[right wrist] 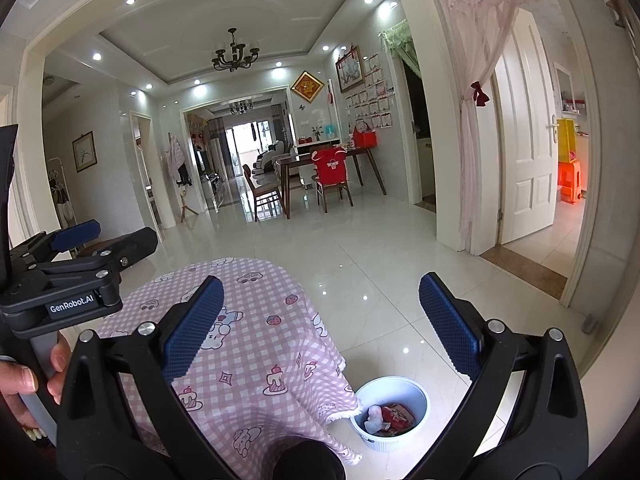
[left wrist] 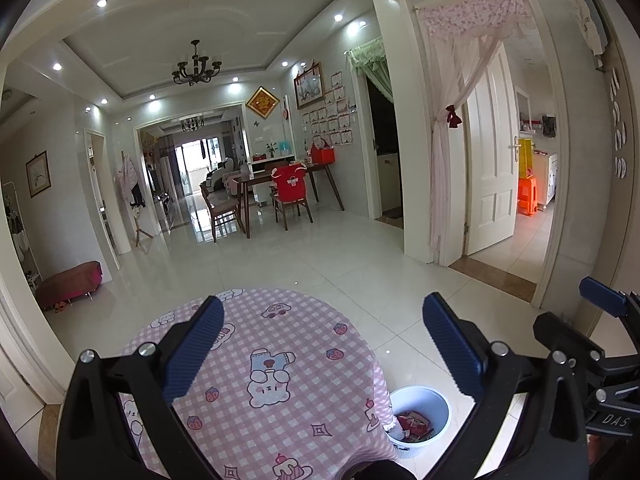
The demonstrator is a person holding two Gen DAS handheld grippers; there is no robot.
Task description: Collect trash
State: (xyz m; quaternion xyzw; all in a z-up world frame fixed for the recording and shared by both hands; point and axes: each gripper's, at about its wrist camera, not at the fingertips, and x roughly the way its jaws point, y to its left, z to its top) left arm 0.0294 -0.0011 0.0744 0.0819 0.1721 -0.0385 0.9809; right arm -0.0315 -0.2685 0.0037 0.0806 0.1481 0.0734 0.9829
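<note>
- left hand-held gripper (left wrist: 324,344): blue pads spread wide, nothing between them; held above the tabletop (left wrist: 280,344), which is draped in a pink checked cloth.
- right hand-held gripper (right wrist: 320,324): also spread wide and empty, raised over the same tabletop, just beside the left unit.
- a hand (right wrist: 24,380) shows at the left edge of the right wrist view, wrapped around the left unit's handle.
- trash (right wrist: 394,416): red wrappers and a pale crumpled piece lie inside the light blue bin (right wrist: 416,394), which stands on the tiled floor (right wrist: 360,264) just beside the tabletop's hanging cloth edge.
- the visible part of the tabletop carries no loose items; the near edge is hidden behind both gripper bodies, so that strip cannot be checked.
- judgement: collection appears complete or near complete, since all trash seen is already in the bin.
- recommended practice for the step in hand: tilt both cameras down to inspect the hidden near edge and the floor around the bin before closing out.
- should any piece remain, approach from above with pads spread, pinch the piece at its middle, carry it clear of the cloth fringe, and release only when directly over the bin mouth.
- risk: the cloth edge overhangs close to the bin and could snag a low pass.
</note>
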